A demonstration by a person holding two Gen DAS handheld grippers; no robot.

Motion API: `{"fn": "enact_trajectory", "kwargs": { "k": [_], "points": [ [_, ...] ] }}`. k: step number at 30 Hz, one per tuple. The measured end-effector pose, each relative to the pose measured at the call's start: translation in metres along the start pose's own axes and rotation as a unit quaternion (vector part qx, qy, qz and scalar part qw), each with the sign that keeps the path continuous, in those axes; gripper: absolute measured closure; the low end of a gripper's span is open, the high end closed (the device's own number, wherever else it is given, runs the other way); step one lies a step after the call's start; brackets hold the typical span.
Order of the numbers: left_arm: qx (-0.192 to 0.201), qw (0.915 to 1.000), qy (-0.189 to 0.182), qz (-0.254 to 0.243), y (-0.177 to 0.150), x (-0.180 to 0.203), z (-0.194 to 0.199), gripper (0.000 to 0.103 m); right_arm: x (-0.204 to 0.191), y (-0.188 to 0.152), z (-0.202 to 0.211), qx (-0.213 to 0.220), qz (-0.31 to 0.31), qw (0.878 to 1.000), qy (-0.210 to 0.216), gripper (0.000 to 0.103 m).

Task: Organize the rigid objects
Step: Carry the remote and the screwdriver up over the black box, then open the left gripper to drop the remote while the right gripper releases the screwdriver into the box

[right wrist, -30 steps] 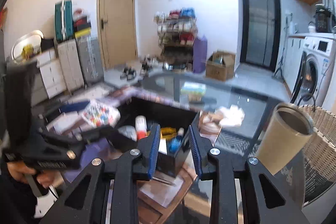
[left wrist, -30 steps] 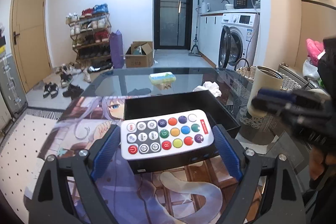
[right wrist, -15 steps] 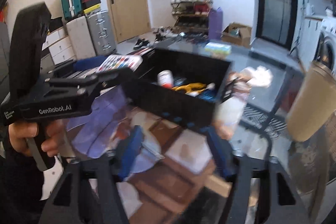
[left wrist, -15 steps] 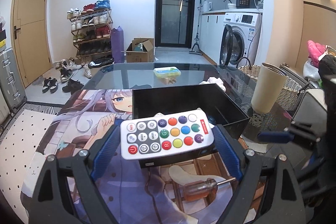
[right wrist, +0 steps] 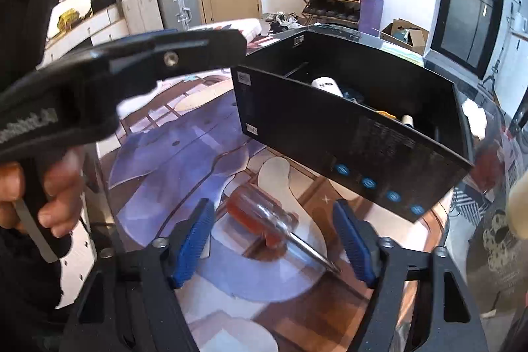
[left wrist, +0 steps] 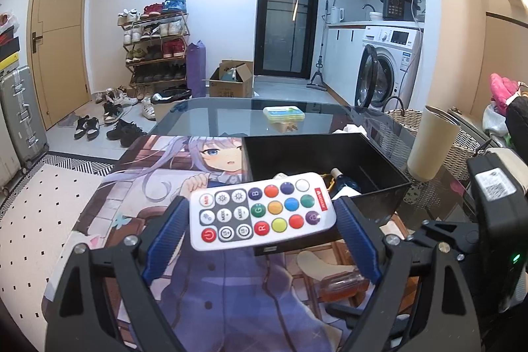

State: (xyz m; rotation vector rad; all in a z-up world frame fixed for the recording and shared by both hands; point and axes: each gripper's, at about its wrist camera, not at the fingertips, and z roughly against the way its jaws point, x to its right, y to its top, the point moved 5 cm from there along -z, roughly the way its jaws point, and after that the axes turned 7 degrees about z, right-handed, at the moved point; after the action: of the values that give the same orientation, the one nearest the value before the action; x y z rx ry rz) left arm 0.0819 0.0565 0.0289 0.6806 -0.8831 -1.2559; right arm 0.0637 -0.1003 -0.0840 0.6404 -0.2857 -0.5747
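Black open-top rectangular storage box (left wrist: 325, 154) sits on the printed anime desk mat (left wrist: 184, 167) over the glass table (left wrist: 224, 114). It already holds a white bottle (right wrist: 326, 85) and a few smaller items I can't tell apart.

Biggest change: right gripper (right wrist: 274, 248). A second ago it hung up beside the box with jaws nearly together; now it has dropped to the mat in front of the box's near wall. Jaws opened on the way and are closing now. The screwdriver with the translucent red-orange handle and steel shaft (right wrist: 264, 220) lies flat on the mat between the blue pads (right wrist: 193, 240), not touching either. No grip yet. Frame is motion-blurred, so the exact gap is unclear.

Left gripper (left wrist: 260, 233): little change, slight sideways drift. It stays clamped across the ends of the white flat remote with coloured round buttons (left wrist: 260, 211), held above the mat just short of the box's front edge.

Read: screwdriver pick in progress, remote not yet deposited. Both go in the box next, I'd judge. Risk: the round handle could roll as the pads close.
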Motion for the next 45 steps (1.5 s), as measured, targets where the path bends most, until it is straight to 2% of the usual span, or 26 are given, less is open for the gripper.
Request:
{"fn": "enact_trajectory", "kwargs": {
  "k": [1,2,3,5,10,15,23,28,35,37,45],
  "points": [
    [0.000,1.0000,0.001,0.001,0.000,-0.002,0.000,0.015,-0.003,0.000,-0.006,-0.011,0.008,1.000,0.000,0.052],
    [0.000,1.0000,0.002,0.002,-0.001,-0.003,0.000,0.015,-0.005,-0.002,-0.010,-0.015,0.012,1.000,0.001,0.060],
    [0.000,1.0000,0.002,0.002,-0.001,-0.003,0.001,0.015,-0.008,-0.002,-0.011,-0.009,0.024,1.000,-0.004,0.062],
    [0.001,1.0000,0.004,0.003,-0.001,-0.005,0.001,0.015,-0.011,-0.002,-0.011,-0.008,0.031,0.999,0.006,0.076],
    [0.003,1.0000,0.002,0.005,0.001,-0.004,0.002,0.015,-0.010,-0.003,-0.002,0.017,0.028,0.999,-0.010,0.077],
    [0.009,0.9999,0.000,0.003,0.003,-0.003,0.004,0.015,-0.005,-0.003,0.025,0.042,0.020,0.999,-0.006,0.077],
    [0.016,0.9999,-0.005,0.000,0.012,0.003,0.002,0.015,0.019,0.016,0.078,0.095,0.013,0.995,-0.024,0.077],
    [0.021,0.9997,-0.011,-0.002,0.022,0.013,-0.007,0.015,0.041,0.035,0.095,0.122,-0.001,0.991,-0.044,0.077],
    [0.039,0.9992,-0.011,-0.006,0.033,0.023,-0.032,0.015,0.076,0.051,0.086,0.132,-0.020,0.989,-0.060,0.077],
    [0.039,0.9992,0.001,-0.012,0.033,0.025,-0.043,0.015,0.084,0.054,0.078,0.138,-0.023,0.988,-0.059,0.077],
    [0.030,0.9993,0.004,-0.022,0.028,0.027,-0.071,0.015,0.101,0.052,0.054,0.147,-0.035,0.987,-0.050,0.077]
  ]
}}
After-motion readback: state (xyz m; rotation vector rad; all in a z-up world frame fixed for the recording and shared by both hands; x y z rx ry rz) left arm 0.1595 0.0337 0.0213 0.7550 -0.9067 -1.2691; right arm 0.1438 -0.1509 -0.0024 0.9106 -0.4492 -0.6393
